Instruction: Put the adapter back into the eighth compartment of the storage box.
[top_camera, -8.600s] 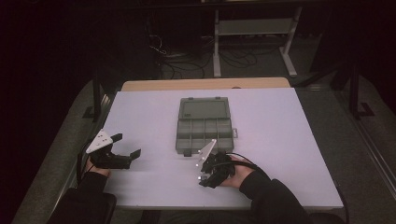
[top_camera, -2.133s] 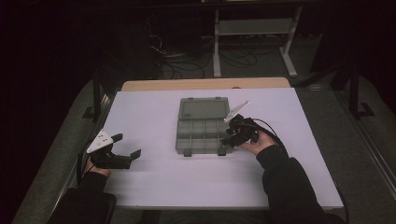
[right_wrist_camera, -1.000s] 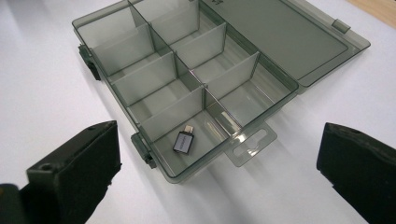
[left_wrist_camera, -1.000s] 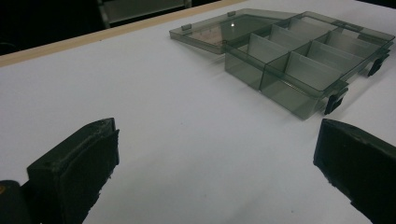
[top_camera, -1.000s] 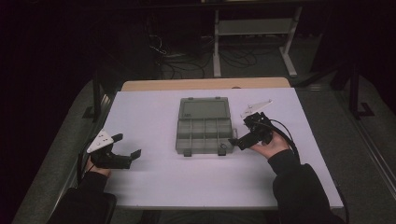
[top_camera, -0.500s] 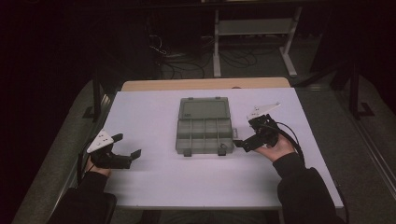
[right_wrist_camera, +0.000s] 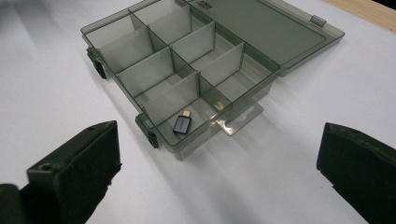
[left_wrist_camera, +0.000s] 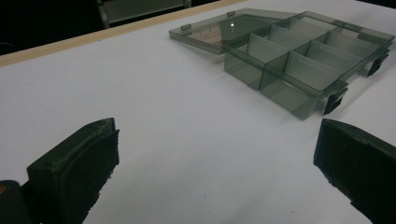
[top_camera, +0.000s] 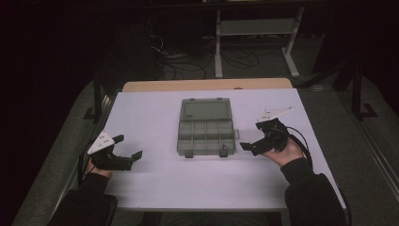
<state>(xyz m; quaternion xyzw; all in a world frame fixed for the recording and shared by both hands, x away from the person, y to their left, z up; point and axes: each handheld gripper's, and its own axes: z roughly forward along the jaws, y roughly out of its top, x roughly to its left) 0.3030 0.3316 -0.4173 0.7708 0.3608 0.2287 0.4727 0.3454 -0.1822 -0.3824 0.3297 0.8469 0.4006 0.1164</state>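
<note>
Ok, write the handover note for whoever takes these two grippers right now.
Left gripper: open, holding nothing, low over the white table at its near left, apart from the organizer box.
Right gripper: open, holding nothing, just right of the box, jaws pointing at it.
Box: mid-table, lid folded flat open on the far side, two rows of compartments.
Done: a small dark adapter with a metal plug lies in the near right corner compartment.
Left: the other compartments look empty, and the lid is not yet shut. I see no further parts on the table.
</note>
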